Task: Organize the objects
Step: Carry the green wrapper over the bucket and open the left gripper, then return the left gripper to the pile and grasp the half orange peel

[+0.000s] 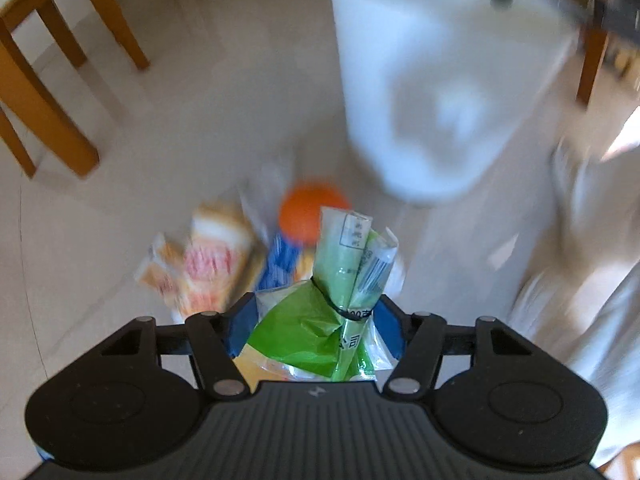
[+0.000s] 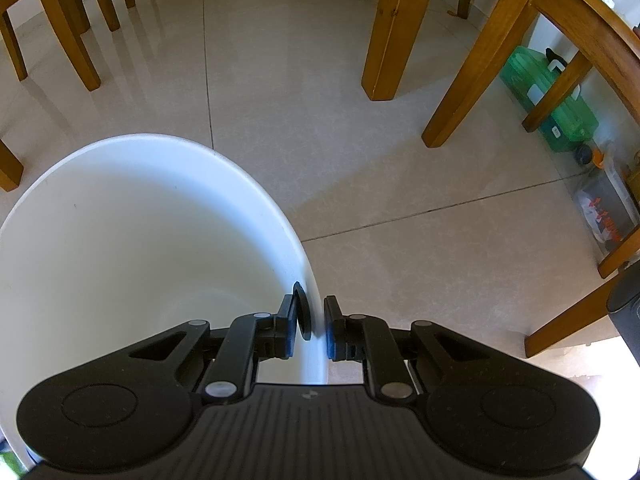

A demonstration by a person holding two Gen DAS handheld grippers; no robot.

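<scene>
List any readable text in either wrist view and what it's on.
"公司": green snack bag held in the left gripper, printed near the black tie.
"00": same bag, partial number at the tie; the rest is hidden.
Barcode and small print on the bag's twisted top: too small to read.
Packets on the floor: blurred, unreadable.
White bucket, clamped at its rim by the right gripper: no text.

Floor: we see glossy beige tiles [image 2: 360, 184] with thin grout lines.
Furniture: wooden table legs [image 2: 386, 36] and chair legs [image 1: 60, 80] surround us.
Light: daylight.

Green tied snack bag [image 1: 340, 312] held above floor; white bucket [image 2: 132, 240] upright.
</scene>
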